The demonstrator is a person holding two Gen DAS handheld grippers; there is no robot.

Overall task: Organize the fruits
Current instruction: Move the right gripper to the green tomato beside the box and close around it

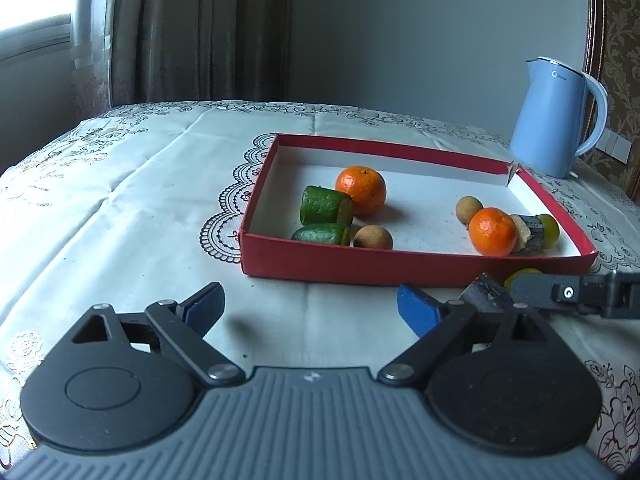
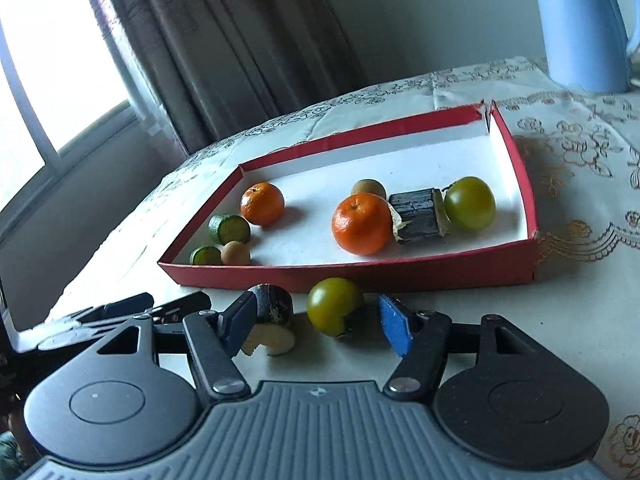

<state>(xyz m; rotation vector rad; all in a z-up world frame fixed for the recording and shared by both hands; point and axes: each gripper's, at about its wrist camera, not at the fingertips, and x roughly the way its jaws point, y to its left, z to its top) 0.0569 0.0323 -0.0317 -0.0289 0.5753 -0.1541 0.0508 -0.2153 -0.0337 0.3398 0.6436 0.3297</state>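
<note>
- On the patterned tablecloth (image 1: 140, 184) sits a shallow red box (image 2: 360, 274) with a white inside, and most of the fruit lies in it.
- Along its left side I count two green cut pieces (image 1: 326, 205), a small brown round fruit (image 1: 373, 237) and one orange (image 1: 361, 189).
- Toward its right side lie a second orange (image 2: 362, 223), a dark-skinned cut chunk (image 2: 418, 216), a green round fruit (image 2: 469, 203) and another small brown one (image 1: 469, 209). From my left camera the orange hides most of that chunk and the green fruit behind it.
- My left gripper (image 1: 310, 308) stands spread wide over bare cloth near the box, nothing between its blue pads (image 1: 416, 312).
- My right gripper (image 2: 318, 326) is part-way open, with a loose green fruit (image 2: 334, 306) between its fingers just outside the box's near wall; neither pad touches it.
- A second dark cut chunk (image 2: 272, 320) lies beside that fruit, partly covered by my left-hand finger (image 2: 240, 320), so I cannot tell whether the pad touches it.
- From the left camera this loose pair is mostly hidden behind my own finger and the right gripper's arm.
- At the far right stands a blue kettle (image 1: 554, 116); its top is cut off in the right view.
- Small writing near its rim is too blurred to read.
- Curtains (image 2: 224, 52) and a bright window (image 2: 52, 60) fill the far left.
</note>
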